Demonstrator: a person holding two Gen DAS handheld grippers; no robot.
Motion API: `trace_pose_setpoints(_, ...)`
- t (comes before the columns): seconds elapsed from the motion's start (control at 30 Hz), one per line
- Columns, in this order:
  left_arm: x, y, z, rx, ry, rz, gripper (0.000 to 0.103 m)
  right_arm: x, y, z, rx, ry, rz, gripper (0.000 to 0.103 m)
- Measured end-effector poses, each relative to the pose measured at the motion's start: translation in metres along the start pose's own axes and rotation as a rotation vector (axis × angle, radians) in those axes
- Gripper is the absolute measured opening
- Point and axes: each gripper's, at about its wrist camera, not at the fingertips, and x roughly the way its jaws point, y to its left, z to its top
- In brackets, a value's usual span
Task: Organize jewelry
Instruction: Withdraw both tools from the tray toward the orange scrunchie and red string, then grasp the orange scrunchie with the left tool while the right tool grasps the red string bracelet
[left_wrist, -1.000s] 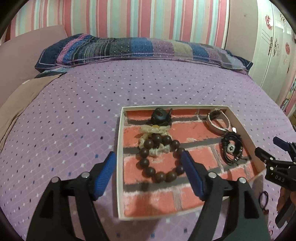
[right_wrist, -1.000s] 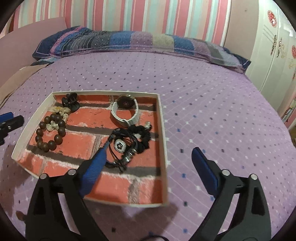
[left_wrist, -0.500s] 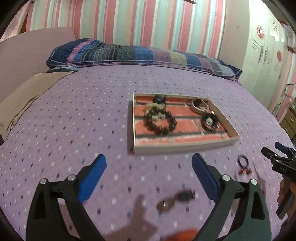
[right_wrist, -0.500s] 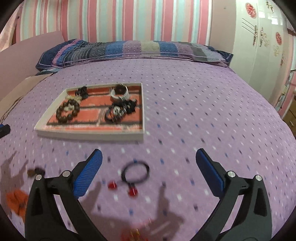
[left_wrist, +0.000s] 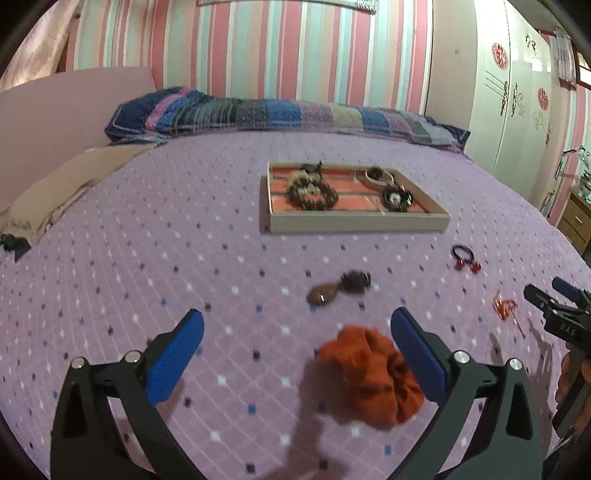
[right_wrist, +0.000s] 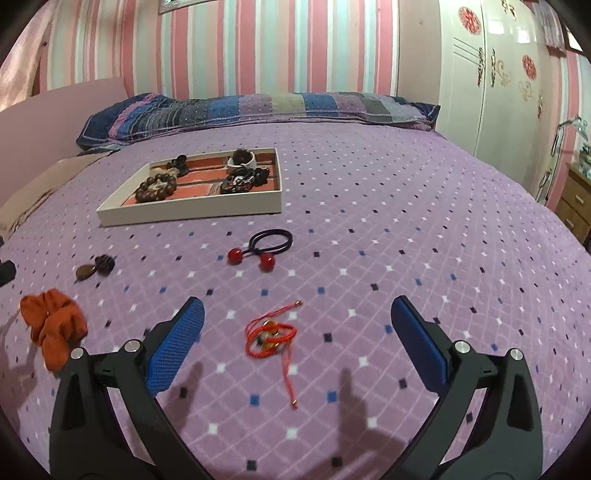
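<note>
A bed covered by a purple quilted bedspread (right_wrist: 369, 206) with small white and blue diamonds fills both views. Toward the far side lies a shallow white rectangular tray (right_wrist: 192, 212) with a red brick-pattern floor. It holds a brown wooden bead bracelet (right_wrist: 155, 188), a white bangle (right_wrist: 242, 160), a black beaded tangle (right_wrist: 240, 182) and a small black hair clip (right_wrist: 177, 164).

Four pieces lie loose on the bedspread in front of the tray, well apart from each other: a black elastic hair tie with two red balls (right_wrist: 264, 247), a brown teardrop pendant with a dark bead cluster (right_wrist: 94, 267), an orange fabric scrunchie (right_wrist: 51, 332) and a thin red cord bracelet with gold beads (right_wrist: 271, 336).

The left gripper (left_wrist: 295, 354), black with blue ribbed pads, is spreading its jaws wide. The scrunchie (left_wrist: 369, 373) lies just beside its right pad and nothing is pinched.

The right gripper (right_wrist: 295, 350) has its jaws spread wide and holds nothing. The red cord bracelet lies on the bedspread between and just ahead of its fingers, untouched.

A patchwork pillow (right_wrist: 258, 107) lies along a pink and blue striped wall.
</note>
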Motion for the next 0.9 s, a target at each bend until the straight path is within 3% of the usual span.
trace_pose_setpoints(0.43,0.003,-0.002,-0.015,0.012,0.002,0.005,0.099,0.003,0.014,-0.017,-0.012,0.014,-0.004,0.098)
trace_pose_setpoints(0.9,0.029,-0.016,-0.026,0.037,0.052,-0.06,0.099,0.026,0.012,-0.023,0.003,0.069,-0.003,0.097)
